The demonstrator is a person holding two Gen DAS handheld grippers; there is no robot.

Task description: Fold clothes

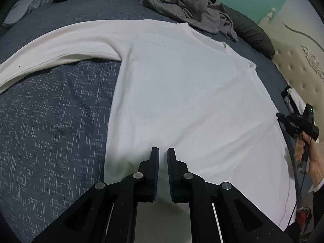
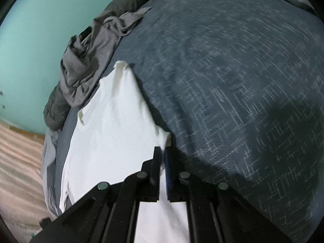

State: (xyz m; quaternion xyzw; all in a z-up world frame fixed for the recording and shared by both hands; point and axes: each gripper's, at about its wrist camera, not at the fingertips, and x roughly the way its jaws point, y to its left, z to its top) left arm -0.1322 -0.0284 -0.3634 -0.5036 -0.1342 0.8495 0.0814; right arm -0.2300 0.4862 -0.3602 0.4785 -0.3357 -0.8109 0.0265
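A white long-sleeved shirt (image 1: 192,93) lies flat on the bed, collar toward the far side and one sleeve stretched out to the left. My left gripper (image 1: 163,151) is over its lower part with the fingers close together. White cloth shows in the narrow gap, and I cannot tell whether it is pinched. At the shirt's right edge a hand holds my right gripper (image 1: 283,119). In the right wrist view that gripper (image 2: 162,151) is shut on the edge of the white shirt (image 2: 113,131), which rises in a fold at the fingertips.
The blue-grey patterned bed cover (image 1: 50,121) spreads out to the left. A crumpled grey garment (image 1: 182,2) and dark bedding (image 1: 253,34) lie at the far side. A padded headboard (image 1: 299,70) stands on the right, with a teal wall (image 2: 40,30) beyond the bed.
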